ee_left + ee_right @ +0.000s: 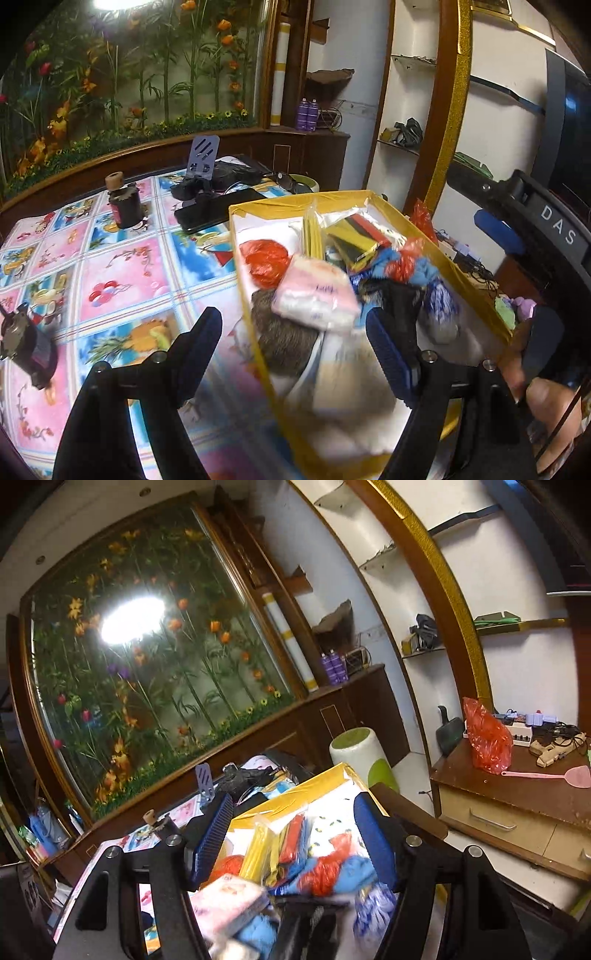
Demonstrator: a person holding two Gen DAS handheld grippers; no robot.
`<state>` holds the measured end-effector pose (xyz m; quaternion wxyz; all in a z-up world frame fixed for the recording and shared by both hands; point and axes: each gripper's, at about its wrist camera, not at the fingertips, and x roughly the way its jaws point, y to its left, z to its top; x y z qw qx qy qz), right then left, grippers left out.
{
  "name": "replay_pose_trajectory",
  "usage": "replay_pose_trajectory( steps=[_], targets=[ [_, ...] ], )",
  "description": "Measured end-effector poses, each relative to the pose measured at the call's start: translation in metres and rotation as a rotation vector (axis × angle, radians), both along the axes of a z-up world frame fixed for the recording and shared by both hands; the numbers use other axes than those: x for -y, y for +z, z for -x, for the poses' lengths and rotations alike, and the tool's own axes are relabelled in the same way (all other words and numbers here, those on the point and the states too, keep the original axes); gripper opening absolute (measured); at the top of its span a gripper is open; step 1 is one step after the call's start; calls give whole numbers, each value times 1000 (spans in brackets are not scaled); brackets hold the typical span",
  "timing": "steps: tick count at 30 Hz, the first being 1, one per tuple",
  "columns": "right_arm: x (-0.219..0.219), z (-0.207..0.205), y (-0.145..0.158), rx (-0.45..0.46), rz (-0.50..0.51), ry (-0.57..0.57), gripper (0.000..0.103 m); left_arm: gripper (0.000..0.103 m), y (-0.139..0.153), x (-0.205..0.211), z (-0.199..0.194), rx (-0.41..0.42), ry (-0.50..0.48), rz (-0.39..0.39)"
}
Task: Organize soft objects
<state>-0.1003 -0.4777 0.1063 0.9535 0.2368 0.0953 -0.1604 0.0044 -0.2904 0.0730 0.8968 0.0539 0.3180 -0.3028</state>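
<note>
Evidently both the left gripper (291, 345) and right gripper (291, 843) hang with fingers spread, empty, over the yellow-rimmed box (255, 295) that gathers the soft bundles on the tabletop (122, 273).

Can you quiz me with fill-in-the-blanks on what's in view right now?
1. The soft items sit in a box with a ____ rim.
2. The pink pack lies ____ the box.
3. The left gripper is ____, holding nothing.
4. On the side cabinet, the swatter is ____.

Missing words: yellow; inside; open; pink
</note>
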Motion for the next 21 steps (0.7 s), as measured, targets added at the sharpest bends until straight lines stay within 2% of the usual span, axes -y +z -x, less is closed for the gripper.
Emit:
replay_pose_trajectory(
  steps=[3,4,6,10,12,15,17,21],
  targets=[
    [-14,24,-3,-2,2,13,80,81,4,-19,12,18,7,4],
    [-20,30,-3,0,10,12,83,84,7,-25,15,24,12,9],
    [-37,47,-5,2,42,-3,94,87,10,-37,22,33,27,21],
    [-73,66,-10,-13,94,51,95,87,10,-58,35,18,41,34],
    [-92,72,-15,-36,122,88,100,87,7,-67,42,1,51,41],
    [-114,80,-21,-63,154,110,103,87,-3,-83,53,10,120,44],
    [-119,79,-23,-81,174,106,103,87,-9,-88,58,20,160,10],
    [-127,73,-29,-152,162,112,102,88,-12,-85,61,-15,105,-11]
  ],
)
